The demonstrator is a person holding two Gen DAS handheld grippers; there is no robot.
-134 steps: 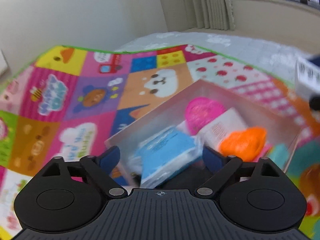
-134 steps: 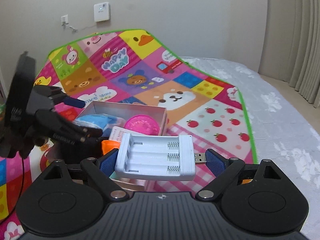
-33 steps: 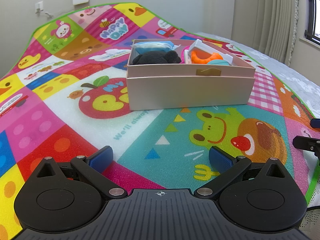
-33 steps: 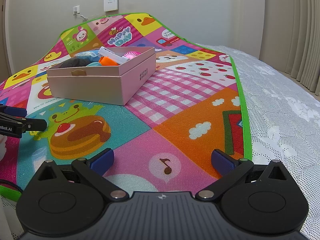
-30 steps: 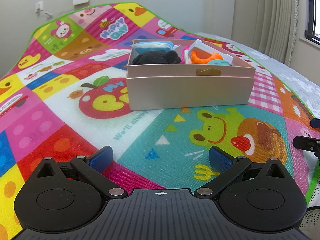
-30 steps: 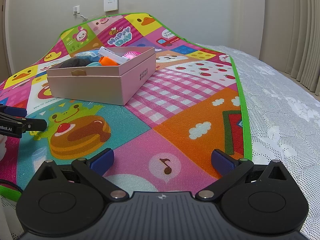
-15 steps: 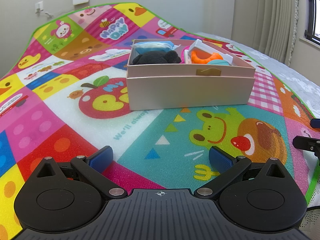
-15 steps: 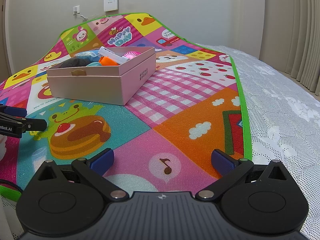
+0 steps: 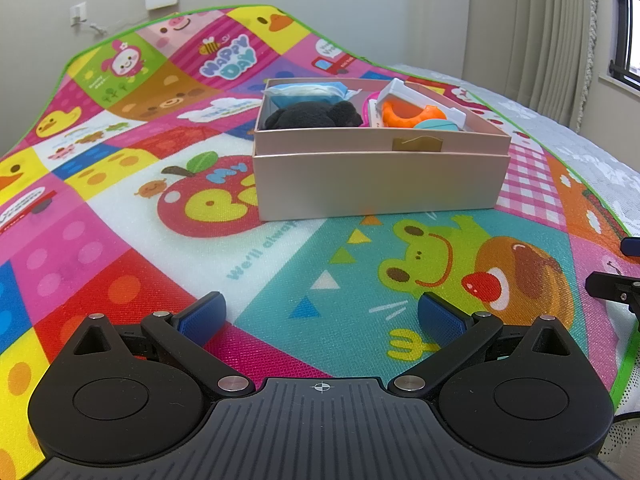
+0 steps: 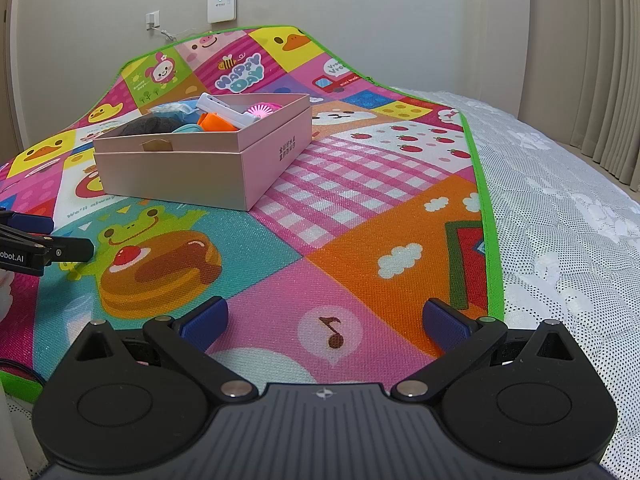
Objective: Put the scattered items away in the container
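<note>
A pink cardboard box [image 9: 380,180] [image 10: 180,172] stands on the colourful play mat [image 9: 120,240]. Inside it lie a blue packet [image 9: 306,92], a black fuzzy item [image 9: 312,114], an orange toy [image 9: 408,114], a white battery holder [image 9: 424,98] [image 10: 224,110] and a pink round item [image 10: 262,110]. My left gripper [image 9: 320,316] rests low on the mat well short of the box, open and empty. My right gripper [image 10: 326,320] sits low near the mat's right edge, open and empty. The left gripper's fingers [image 10: 60,250] show at the left of the right wrist view.
The mat's green border [image 10: 490,220] meets a white patterned bedspread [image 10: 560,220] on the right. A wall with a white thermostat [image 10: 222,5] rises behind, curtains [image 9: 520,32] at the right. The right gripper's fingertips [image 9: 612,284] show at the right edge of the left wrist view.
Since 4.5 s ago both grippers have pulled back from the box; the white battery holder left the right gripper and lies in the box. Nothing has moved over the last second.
</note>
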